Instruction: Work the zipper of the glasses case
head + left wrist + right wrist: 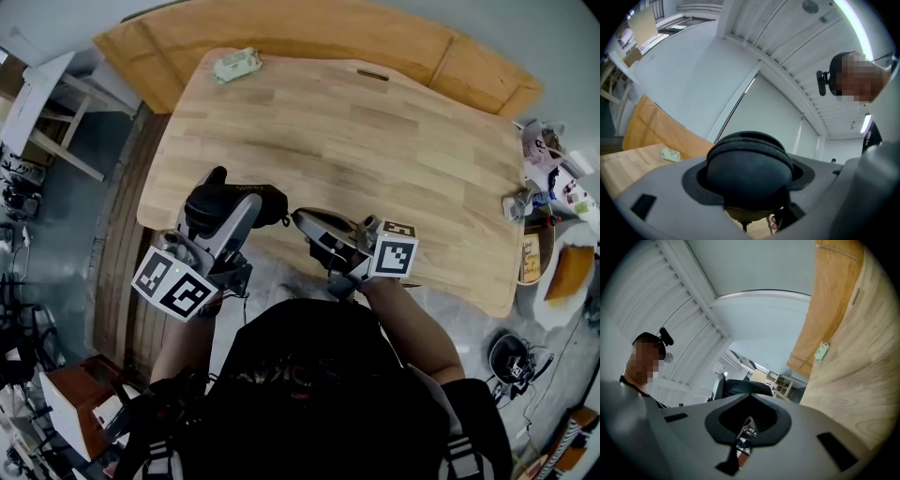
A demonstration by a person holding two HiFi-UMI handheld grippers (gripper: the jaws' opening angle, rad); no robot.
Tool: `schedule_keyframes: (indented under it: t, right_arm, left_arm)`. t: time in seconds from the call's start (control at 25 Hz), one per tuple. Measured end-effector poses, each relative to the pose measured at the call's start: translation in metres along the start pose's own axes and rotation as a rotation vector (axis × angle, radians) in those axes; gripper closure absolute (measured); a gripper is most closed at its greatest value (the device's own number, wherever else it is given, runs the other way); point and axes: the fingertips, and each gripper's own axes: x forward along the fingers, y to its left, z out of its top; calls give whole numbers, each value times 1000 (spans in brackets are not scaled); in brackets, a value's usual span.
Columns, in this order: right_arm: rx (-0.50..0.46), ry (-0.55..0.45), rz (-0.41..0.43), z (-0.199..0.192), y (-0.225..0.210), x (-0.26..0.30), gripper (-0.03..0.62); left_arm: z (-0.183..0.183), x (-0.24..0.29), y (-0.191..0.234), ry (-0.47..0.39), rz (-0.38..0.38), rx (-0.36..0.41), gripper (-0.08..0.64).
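Evidently light and stiff-shelled, the rounded black fabric glasses case is clamped endwise by the left gripper; the right gripper, pressed together, seemingly pinches its thin black zipper pull.

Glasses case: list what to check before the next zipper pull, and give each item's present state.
1. The glasses case is clamped in the left gripper: ok.
2. The right gripper has its jaws shut: ok.
3. The zipper tab is pinched in the right gripper: cannot tell.
4. The zipper shows along the case's end: ok.
5. In the head view, the right gripper's tip sits beside the case: ok.
6. How far the zipper is open: cannot tell.
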Motion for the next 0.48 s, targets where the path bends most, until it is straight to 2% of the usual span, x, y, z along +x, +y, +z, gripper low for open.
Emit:
schedule_keyframes:
  t: [0.28, 0.48]
  right_arm:
    - [-30, 27, -2, -5, 9, 6, 577]
    - [-15, 36, 12, -9, 14, 12, 577]
  left_arm:
    - [-5, 0, -4, 16, 12, 92, 204]
    - [-9, 2, -9, 34, 25, 199, 203]
